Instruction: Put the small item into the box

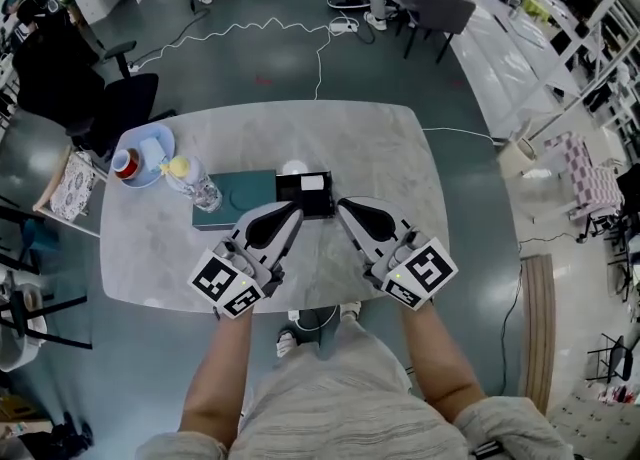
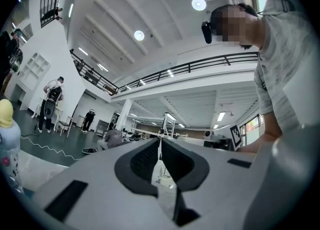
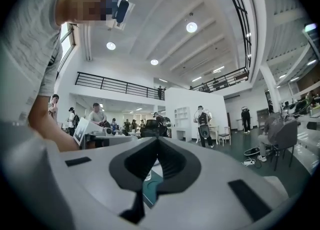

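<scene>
A small white round item (image 1: 294, 168) lies on the grey table (image 1: 400, 158), just behind a black box (image 1: 296, 204) that has a white patch (image 1: 312, 183) in it. A flat teal box (image 1: 237, 198) adjoins the black box on its left. My left gripper (image 1: 296, 209) points at the black box's near left corner, its jaws pressed together with nothing between them. My right gripper (image 1: 342, 204) sits just right of the black box, also shut and empty. Both gripper views look up across the hall, with the left gripper (image 2: 159, 141) and the right gripper (image 3: 157, 140) each closed tip to tip.
A blue plate (image 1: 158, 140) with a red cup (image 1: 126, 163) stands at the table's left end. Next to it stands a clear bottle with a yellow cap (image 1: 190, 182), also seen as the bottle (image 2: 7, 134). Chairs and cables surround the table, and people stand and sit in the hall.
</scene>
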